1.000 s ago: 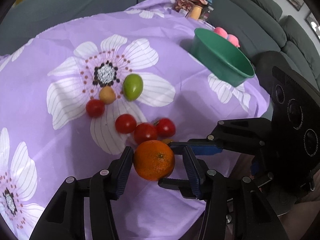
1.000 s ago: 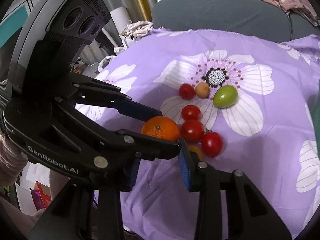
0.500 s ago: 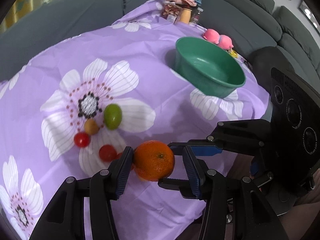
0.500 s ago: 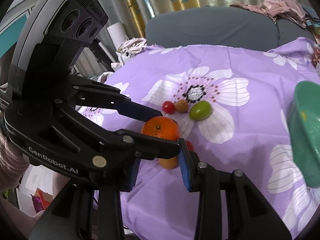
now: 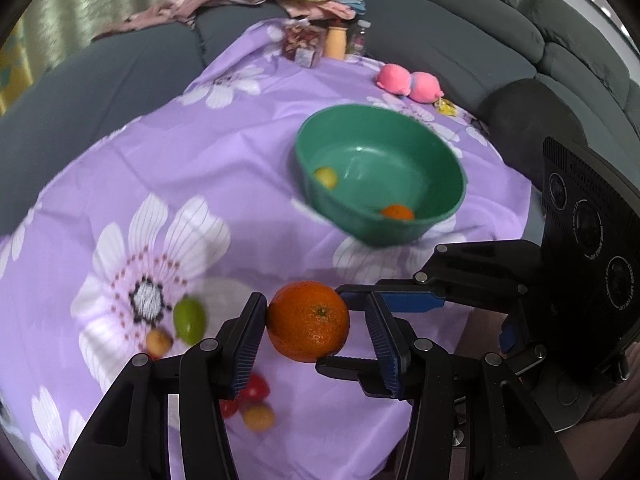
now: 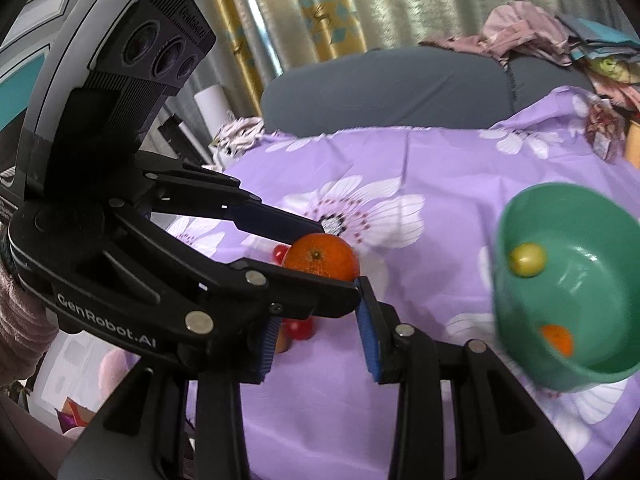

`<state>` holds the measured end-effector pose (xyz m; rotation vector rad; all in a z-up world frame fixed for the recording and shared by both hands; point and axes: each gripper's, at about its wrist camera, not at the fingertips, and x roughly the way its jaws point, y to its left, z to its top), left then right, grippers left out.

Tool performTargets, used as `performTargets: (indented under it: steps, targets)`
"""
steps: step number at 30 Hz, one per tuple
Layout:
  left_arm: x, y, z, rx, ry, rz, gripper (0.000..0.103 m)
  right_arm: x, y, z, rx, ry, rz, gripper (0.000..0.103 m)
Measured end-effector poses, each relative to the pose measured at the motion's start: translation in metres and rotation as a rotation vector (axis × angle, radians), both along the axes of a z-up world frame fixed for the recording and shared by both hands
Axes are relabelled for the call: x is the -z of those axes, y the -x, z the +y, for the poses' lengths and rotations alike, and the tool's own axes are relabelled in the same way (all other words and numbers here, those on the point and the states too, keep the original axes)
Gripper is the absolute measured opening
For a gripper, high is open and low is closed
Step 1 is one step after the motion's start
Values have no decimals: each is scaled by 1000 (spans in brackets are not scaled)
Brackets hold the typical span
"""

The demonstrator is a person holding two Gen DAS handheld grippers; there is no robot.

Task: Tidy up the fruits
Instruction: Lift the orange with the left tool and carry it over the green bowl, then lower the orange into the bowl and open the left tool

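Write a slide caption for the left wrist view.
Left gripper holds an orange above the purple flowered cloth, with the green bowl ahead already holding two fruits.

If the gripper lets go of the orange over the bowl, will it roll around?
Probably: the orange is round, so it would likely roll down the curved side of the green bowl and settle at the bottom. It looks firm between the left gripper pads, so it should not squash.
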<state>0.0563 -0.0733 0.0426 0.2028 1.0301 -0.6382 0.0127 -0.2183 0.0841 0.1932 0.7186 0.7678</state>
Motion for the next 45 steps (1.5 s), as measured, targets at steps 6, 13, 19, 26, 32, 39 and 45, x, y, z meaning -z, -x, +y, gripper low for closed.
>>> performTargets:
  steps: [6, 13, 19, 26, 32, 39, 45]
  targets:
    - [-6, -11, -25, 35, -12, -16, 51, -2, -5, -23, 47, -13, -16, 36]
    - [-10, -23, -47, 68, -14, -25, 51, -1, -15, -47, 91, -18, -25, 36]
    - [-9, -33, -71, 98, -14, -24, 51, 2, -22, -67, 129, -21, -23, 36]
    - [-5, -46, -97, 134, -2, -6, 51, 9, -31, -90, 171, -15, -6, 36]
    - [5, -60, -114, 148, 19, 27, 51, 18, -38, -107, 211, -13, 21, 36]
    - [17, -69, -124, 158, 24, 66, 51, 31, -47, -116, 234, -8, 64, 36]
    - [18, -73, -126, 161, 58, 91, 51, 32, -48, -118, 253, 9, 58, 38]
